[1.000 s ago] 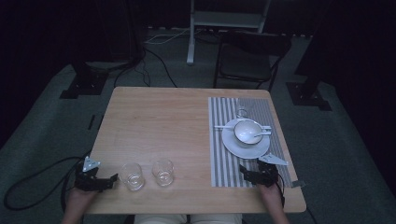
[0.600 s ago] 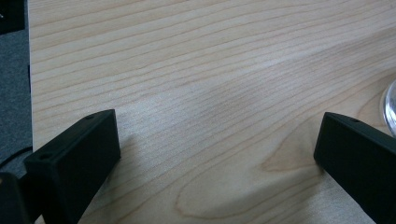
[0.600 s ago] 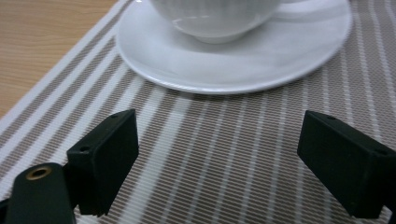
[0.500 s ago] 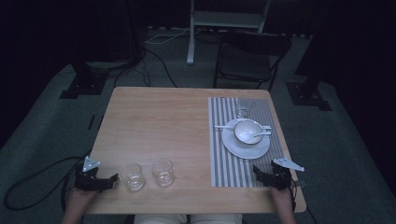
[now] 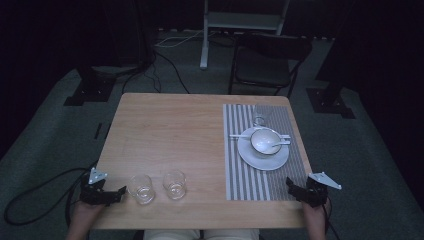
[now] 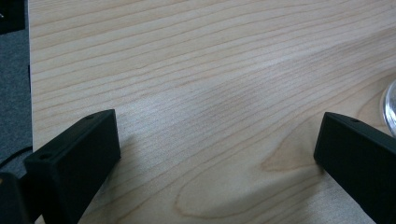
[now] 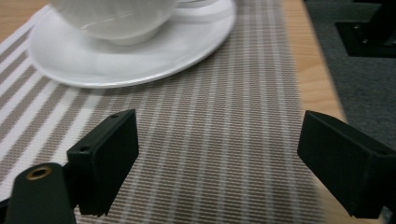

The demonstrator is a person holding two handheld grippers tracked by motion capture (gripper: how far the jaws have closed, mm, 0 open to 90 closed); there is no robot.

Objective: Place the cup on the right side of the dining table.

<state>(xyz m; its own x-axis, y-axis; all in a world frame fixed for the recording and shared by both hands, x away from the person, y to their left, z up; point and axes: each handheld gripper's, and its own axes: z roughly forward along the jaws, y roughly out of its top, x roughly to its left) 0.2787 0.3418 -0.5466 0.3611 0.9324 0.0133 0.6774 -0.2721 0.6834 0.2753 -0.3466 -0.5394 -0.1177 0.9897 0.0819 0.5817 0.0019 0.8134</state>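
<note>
Left gripper (image 5: 121,191): jaws spread wide with bare wood between them, holding nothing; it lies low at the near left edge of the table (image 5: 170,135), pointing right.
Left fingers (image 6: 74,161): two black pads, each cut off by the bottom of the left gripper view.
Nearest glass (image 5: 140,189): just right of the left gripper, standing upright and apart from it; in the left gripper view it appears as a blurred sliver at the right edge (image 6: 390,108).
Second glass (image 5: 174,184): upright, just right of the first, not touching it.
Right gripper (image 5: 290,186): jaws wide apart and empty, over the near right corner of the striped placemat (image 5: 250,180).
Right fingers (image 7: 105,158): black pads low over the placemat weave; the right-hand pad is cut off at the frame edge.
White plate (image 7: 140,65): far of the right gripper, on the placemat, its far part cut off in the right gripper view.
White bowl (image 5: 264,141): sits on the plate; something pale lies in it, too small to identify.
Far glass (image 5: 260,114): at the placemat's far end, faint and hard to make out.
Hands: the left hand (image 5: 85,212) and right hand (image 5: 314,215) enter from the near edge, forearms cut off by the frame.
</note>
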